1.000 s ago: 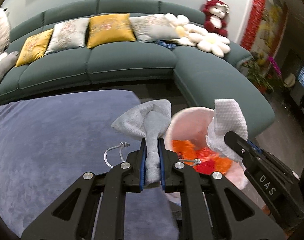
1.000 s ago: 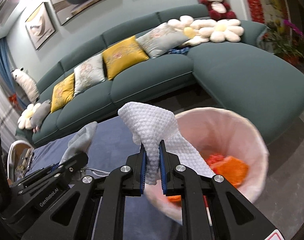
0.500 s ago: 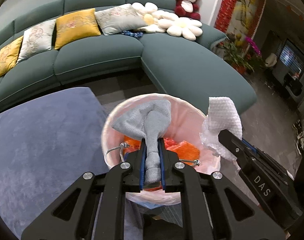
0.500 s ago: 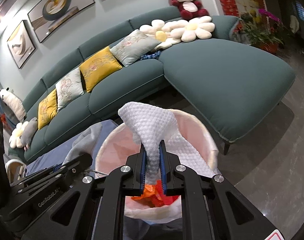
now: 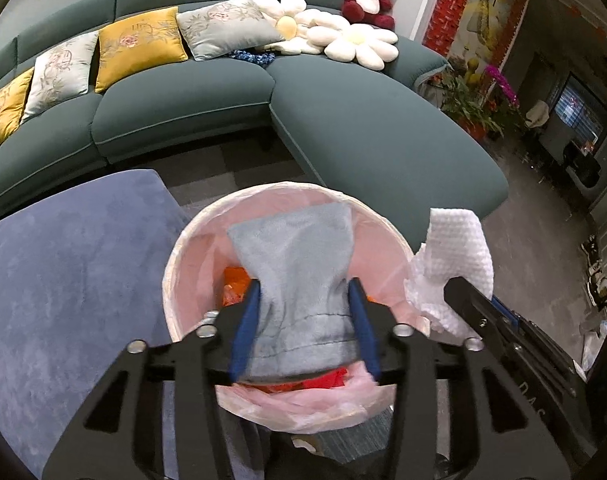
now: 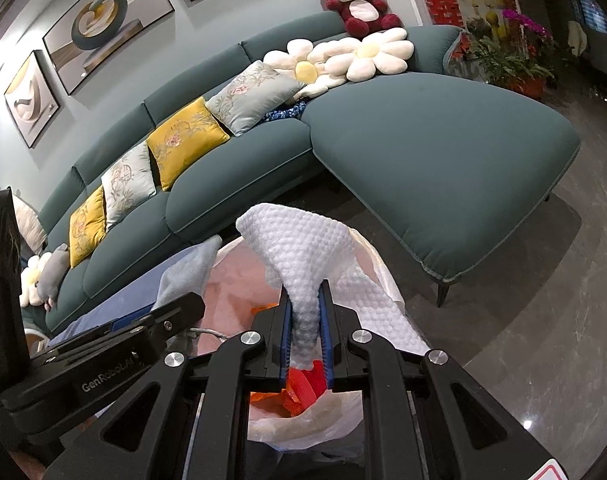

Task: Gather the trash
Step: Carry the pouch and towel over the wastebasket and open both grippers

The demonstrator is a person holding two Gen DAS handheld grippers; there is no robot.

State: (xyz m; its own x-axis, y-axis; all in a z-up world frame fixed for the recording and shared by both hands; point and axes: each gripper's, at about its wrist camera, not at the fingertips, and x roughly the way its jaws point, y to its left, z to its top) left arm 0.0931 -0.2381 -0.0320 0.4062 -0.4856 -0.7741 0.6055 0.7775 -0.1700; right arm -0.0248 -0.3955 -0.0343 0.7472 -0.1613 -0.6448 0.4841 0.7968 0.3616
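A pink-lined round trash bin [image 5: 183, 256] stands below both grippers and holds orange and red scraps [image 6: 299, 390]. My left gripper [image 5: 305, 300] is open over the bin; a grey-blue cloth [image 5: 299, 264] lies loose between its spread blue pads. My right gripper [image 6: 306, 312] is shut on a white textured paper towel [image 6: 303, 240] held over the bin's right rim. The towel also shows in the left wrist view [image 5: 459, 240]; the cloth shows in the right wrist view [image 6: 187, 268].
A blue-grey rug [image 5: 63, 260] lies left of the bin. A curved green sofa [image 5: 343, 120] with cushions and plush toys runs behind it. Dark tiled floor [image 6: 523, 300] lies to the right, with potted plants [image 5: 471, 96] beyond.
My left gripper's jaws have opened, and the grey-blue cloth has spread out between them over the bin. Both grippers have moved further over the bin. The right still grips the towel.
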